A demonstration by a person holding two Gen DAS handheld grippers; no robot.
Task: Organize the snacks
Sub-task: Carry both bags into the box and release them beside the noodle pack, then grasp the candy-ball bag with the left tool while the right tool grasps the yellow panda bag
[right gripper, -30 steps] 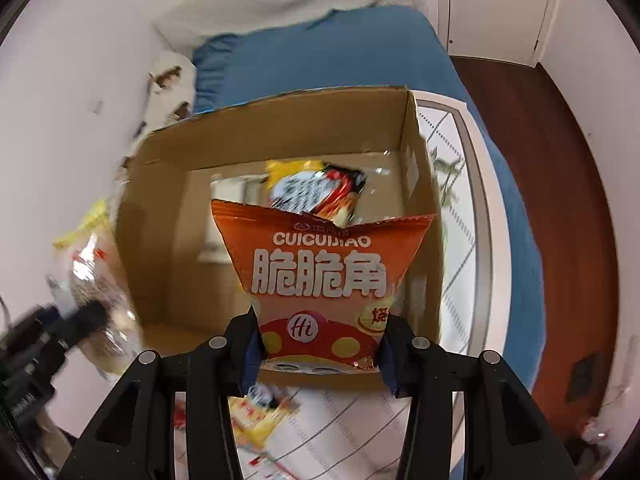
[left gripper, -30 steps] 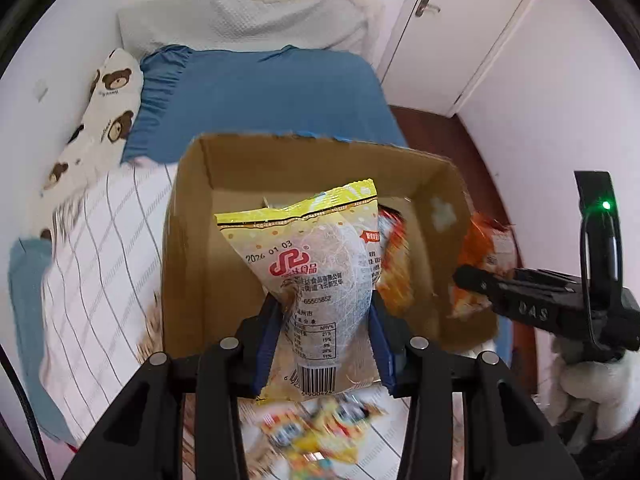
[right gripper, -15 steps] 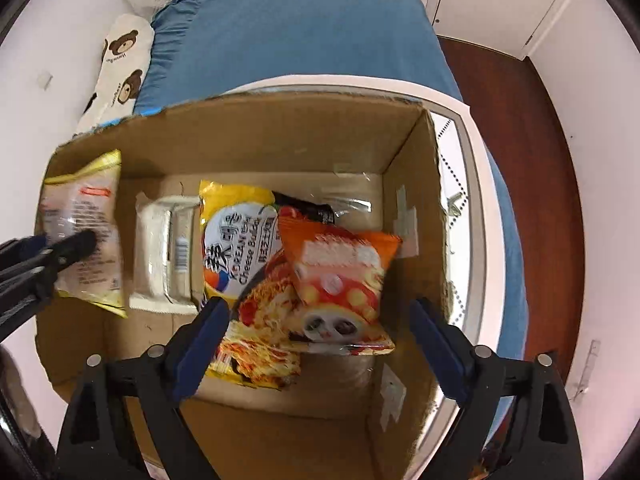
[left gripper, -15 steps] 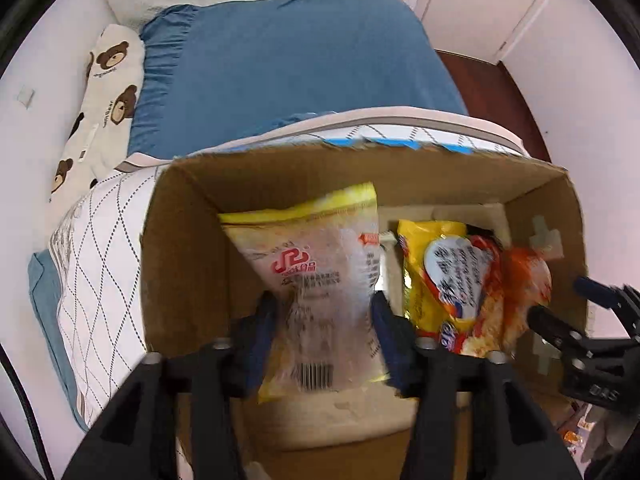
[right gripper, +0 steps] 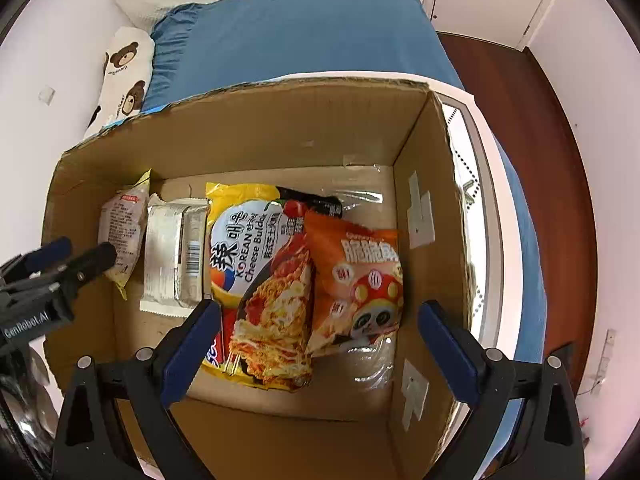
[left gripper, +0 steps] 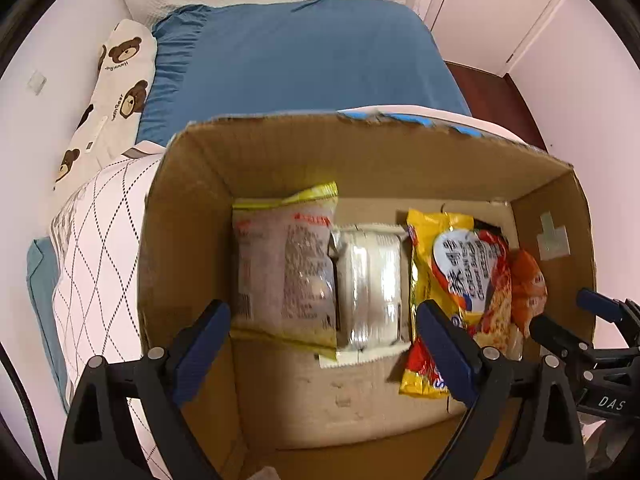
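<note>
Snacks now lie flat on the floor of the box (right gripper: 280,136), four in a row. At its left wall lies the clear bag (left gripper: 286,264) with the yellow seam, next to it the silver pack (left gripper: 370,284), then the noodle pack (right gripper: 260,272), and nearest the right wall the orange bag (right gripper: 356,280), which overlaps the noodle pack's edge.

A second ago the clear bag was pinched in the left gripper (left gripper: 320,344) and the orange bag in the right gripper (right gripper: 318,344), both held up over the box. Now both bags rest inside with nothing pressing on them. So two more snacks are stowed, and I judge this drop step done; whether more snacks wait outside the box cannot be told from these views.

The left gripper's jaws are opening, blue pads well apart, with the clear bag and silver pack seen below between them but untouched. The right gripper's jaws are opening too, wide over the noodle pack and orange bag, clear of both. Both grippers point steeply down into the box, left over its left half, right over its right half, lower than before.

The box sits on a white quilt (left gripper: 96,240) on a blue bed (left gripper: 300,56).
</note>
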